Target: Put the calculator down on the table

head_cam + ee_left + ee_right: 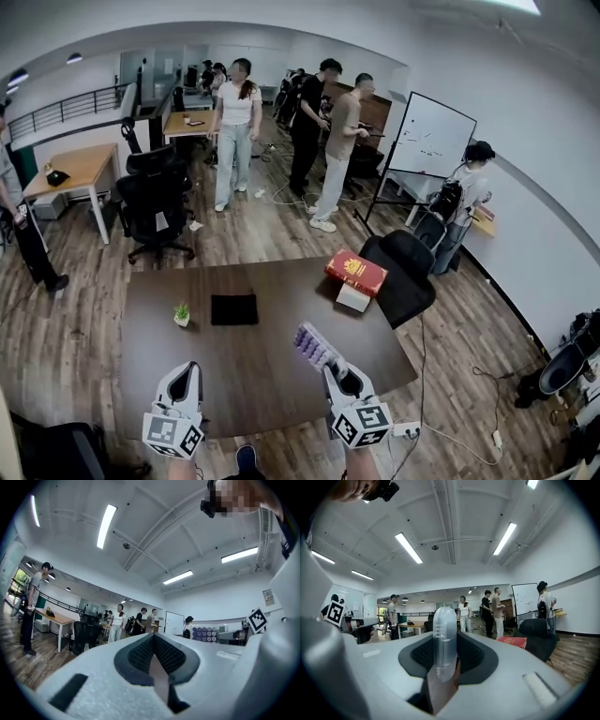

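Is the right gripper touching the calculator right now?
Touching. The right gripper view shows the calculator edge-on, clamped between the pads of the right gripper; the head view shows it jutting from the jaws.

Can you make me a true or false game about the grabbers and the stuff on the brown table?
1. The right gripper holds the calculator. True.
2. The calculator lies flat on the table. False: it is up in the right gripper's fingers, not set down.
3. The little potted plant stands left of the black mat. True.
4. The left gripper holds the red book. False: its fingers are together with nothing in them, and the book lies at the table's far right.
5. Nobody else is in the room. False: several people stand beyond the table.
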A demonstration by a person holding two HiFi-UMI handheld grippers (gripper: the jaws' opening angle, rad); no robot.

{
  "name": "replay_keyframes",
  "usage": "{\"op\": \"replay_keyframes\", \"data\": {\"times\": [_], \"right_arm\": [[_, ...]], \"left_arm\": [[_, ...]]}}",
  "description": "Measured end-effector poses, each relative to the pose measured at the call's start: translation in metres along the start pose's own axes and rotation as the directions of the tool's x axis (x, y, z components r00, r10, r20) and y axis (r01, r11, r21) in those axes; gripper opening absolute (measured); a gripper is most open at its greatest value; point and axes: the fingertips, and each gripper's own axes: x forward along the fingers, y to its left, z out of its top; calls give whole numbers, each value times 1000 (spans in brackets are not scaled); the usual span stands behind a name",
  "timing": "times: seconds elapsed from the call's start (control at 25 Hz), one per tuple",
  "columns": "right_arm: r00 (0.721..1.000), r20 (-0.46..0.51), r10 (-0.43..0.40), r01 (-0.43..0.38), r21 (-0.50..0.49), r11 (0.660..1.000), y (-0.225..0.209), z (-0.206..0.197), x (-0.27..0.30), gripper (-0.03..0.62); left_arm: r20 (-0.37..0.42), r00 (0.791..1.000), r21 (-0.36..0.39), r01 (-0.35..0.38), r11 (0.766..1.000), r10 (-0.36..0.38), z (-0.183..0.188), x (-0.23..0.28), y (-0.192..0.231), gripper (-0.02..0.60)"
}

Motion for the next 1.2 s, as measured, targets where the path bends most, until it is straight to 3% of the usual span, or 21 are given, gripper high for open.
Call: {"op": "replay_keyframes", "data": {"times": [0.32, 0.52, 1.2], "right_arm": [[999, 22, -30, 29, 7, 1000, 1, 11, 69, 118], [999, 39, -29, 28, 17, 999, -12, 19, 92, 118], [1000, 11, 7, -7, 18, 1000, -76, 17, 147, 118]], "left_arm": [[3, 999, 0, 46, 999, -46, 5, 60, 50, -5], [1, 998, 18, 61, 998, -61, 2, 94, 56, -5], [-10, 1000, 43, 1, 999, 0, -7, 162, 48, -5]]}}
